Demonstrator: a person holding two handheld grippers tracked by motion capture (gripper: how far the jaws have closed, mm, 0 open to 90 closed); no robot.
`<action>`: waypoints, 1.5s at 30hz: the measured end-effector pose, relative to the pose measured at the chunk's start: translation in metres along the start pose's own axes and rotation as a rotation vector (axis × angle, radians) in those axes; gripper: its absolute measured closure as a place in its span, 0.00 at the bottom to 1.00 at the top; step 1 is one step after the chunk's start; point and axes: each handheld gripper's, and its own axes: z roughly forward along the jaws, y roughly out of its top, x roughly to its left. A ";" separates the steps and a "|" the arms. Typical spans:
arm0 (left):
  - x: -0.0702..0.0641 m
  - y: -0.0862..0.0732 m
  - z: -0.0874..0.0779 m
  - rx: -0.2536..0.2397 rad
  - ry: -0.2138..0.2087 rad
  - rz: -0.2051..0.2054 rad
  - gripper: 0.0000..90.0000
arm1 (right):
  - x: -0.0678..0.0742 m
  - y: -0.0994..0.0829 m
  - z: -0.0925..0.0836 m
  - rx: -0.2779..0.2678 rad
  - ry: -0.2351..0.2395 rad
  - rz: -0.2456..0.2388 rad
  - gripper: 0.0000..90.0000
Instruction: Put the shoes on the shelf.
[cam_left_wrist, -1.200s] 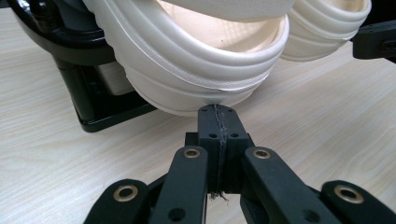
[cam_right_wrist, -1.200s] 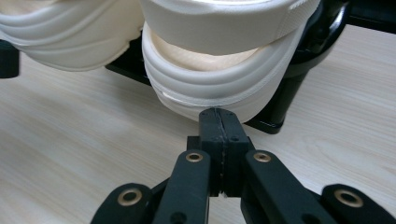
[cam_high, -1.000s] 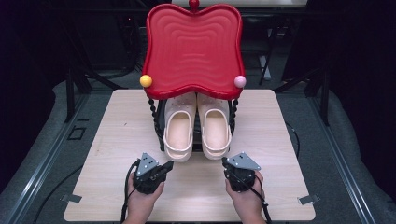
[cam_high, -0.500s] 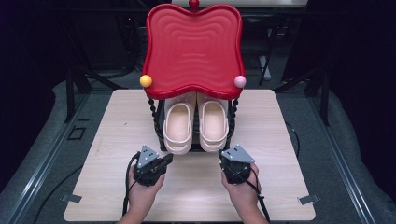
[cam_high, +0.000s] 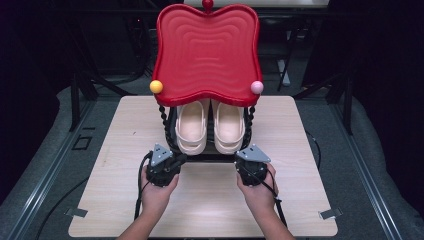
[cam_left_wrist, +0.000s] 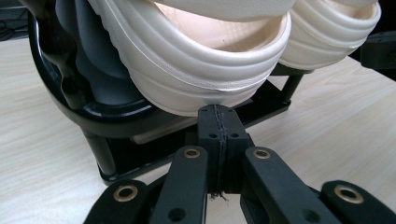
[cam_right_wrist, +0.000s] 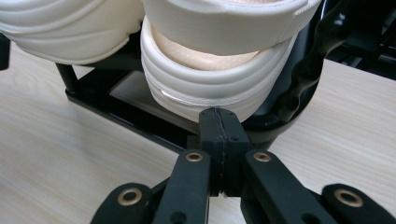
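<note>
Pale wood makes up the table, the biggest thing here, and on its far half stands a black rack topped by a glossy red wavy tray with a yellow ball and a pink ball at its front corners. Under the tray, on the rack's lower shelf, two cream clogs sit side by side, heels toward the person: the left clog and the right clog.

Each hand brings a tool up to one shoe. The left gripper has its jaws pressed flat together with nothing between them, its tip just at the heel of the left clog and possibly touching it. The right gripper is likewise fully closed and empty, its tip just under the right clog's heel rim.

As a judgement, the work is at its very start: both clogs are on the shelf, neither is gripped, and the jaws would have to open before either shoe can be taken and drawn out.
</note>
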 end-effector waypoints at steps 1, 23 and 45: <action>0.001 0.002 0.002 0.002 0.002 0.005 1.00 | 0.000 0.001 0.001 0.000 0.000 0.001 1.00; 0.009 0.019 0.026 0.004 0.027 -0.019 1.00 | 0.004 0.015 0.031 -0.022 0.017 0.043 1.00; 0.012 0.017 0.031 0.013 0.044 -0.026 0.99 | 0.004 0.015 0.042 -0.017 0.030 0.077 1.00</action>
